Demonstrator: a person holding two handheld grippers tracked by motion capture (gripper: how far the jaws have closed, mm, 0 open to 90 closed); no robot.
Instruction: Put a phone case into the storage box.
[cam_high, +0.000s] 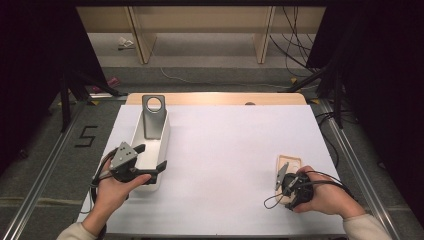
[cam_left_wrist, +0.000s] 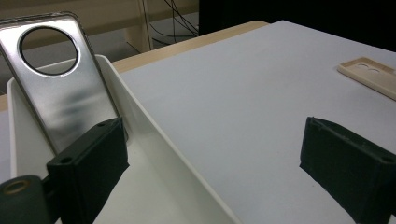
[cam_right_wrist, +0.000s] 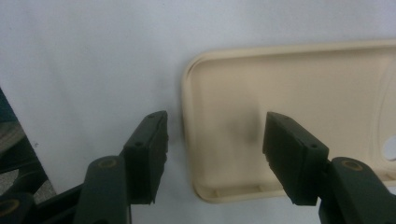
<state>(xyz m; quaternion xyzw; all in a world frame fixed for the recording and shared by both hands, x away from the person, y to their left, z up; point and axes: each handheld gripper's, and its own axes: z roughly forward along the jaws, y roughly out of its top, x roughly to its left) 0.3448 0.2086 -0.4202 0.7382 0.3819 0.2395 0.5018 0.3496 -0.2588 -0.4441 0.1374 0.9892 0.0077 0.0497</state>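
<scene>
Right gripper (cam_right_wrist: 212, 158), jaws apart, straddles 1 short end of the beige phone case (cam_right_wrist: 299, 116), which lies flat, running away from the white bin (cam_high: 150, 150).

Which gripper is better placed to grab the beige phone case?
Right. The right gripper hangs over the beige phone case, open jaws straddling its edge. The left gripper is across the table at the white bin.

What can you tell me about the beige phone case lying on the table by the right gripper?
The beige phone case looks like matte plastic, with rounded corners, a raised rim and a camera cutout. It lies flat, hollow side up, near the right edge of the white table. The right gripper straddles its end edge, one jaw inside the rim and one outside, pads not yet pressing.
</scene>
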